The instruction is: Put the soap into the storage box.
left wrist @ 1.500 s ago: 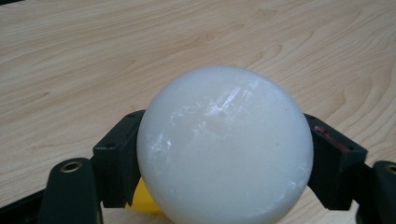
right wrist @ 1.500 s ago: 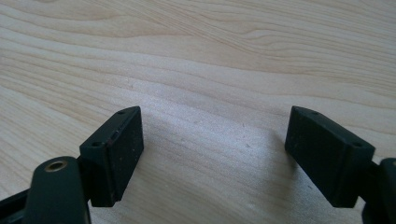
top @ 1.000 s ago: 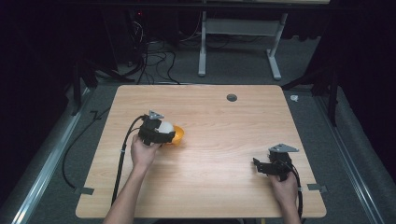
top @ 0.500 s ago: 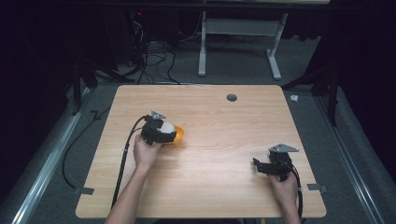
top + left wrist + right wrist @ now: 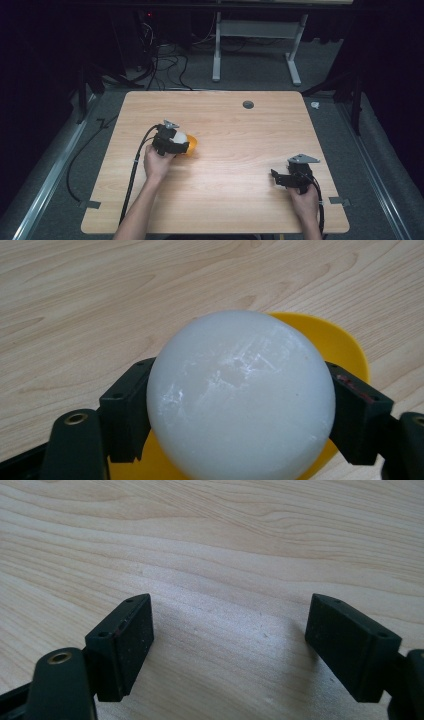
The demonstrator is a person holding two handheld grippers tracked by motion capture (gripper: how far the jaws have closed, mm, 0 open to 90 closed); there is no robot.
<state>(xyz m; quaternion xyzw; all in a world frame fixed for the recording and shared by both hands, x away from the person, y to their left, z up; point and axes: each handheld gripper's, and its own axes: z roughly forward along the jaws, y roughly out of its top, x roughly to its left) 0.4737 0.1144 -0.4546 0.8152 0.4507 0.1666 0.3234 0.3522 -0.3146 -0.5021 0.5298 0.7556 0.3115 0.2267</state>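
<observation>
Item: white ball, smooth, matt-glossy, faintly scuffed on its upper face; opaque, no seam visible
Companion piece: yellow dish, shallow and round, lying beneath and behind the ball; whether the ball rests in it or is held just clear cannot be told
Location: left-centre of the wooden table, within the left gripper; the dish's orange-yellow edge shows just beyond the gripper in the high view
Left gripper, jaws: closed onto the ball, one black pad against each flank at about its widest girth
Right gripper, jaws: spread wide apart, nothing between them, bare wood beneath; held low near the table's right front corner, well apart from the ball
Weight, judged: probably light to moderate; a single hand carries it with no visible strain, but the material cannot be told
Stiffness, judged: appears rigid; no denting shows where the pads press
Surface, judged: slick and curved, likely to squirt out if pinched above or below the equator
Fragility, judged: surface marks suggest it scratches; brittleness cannot be told
Recommended hold: across the widest diameter, pads opposed and level, as at present
Dish, judged: thin, light, likely to slide on the wood if nudged; take it by the rim
</observation>
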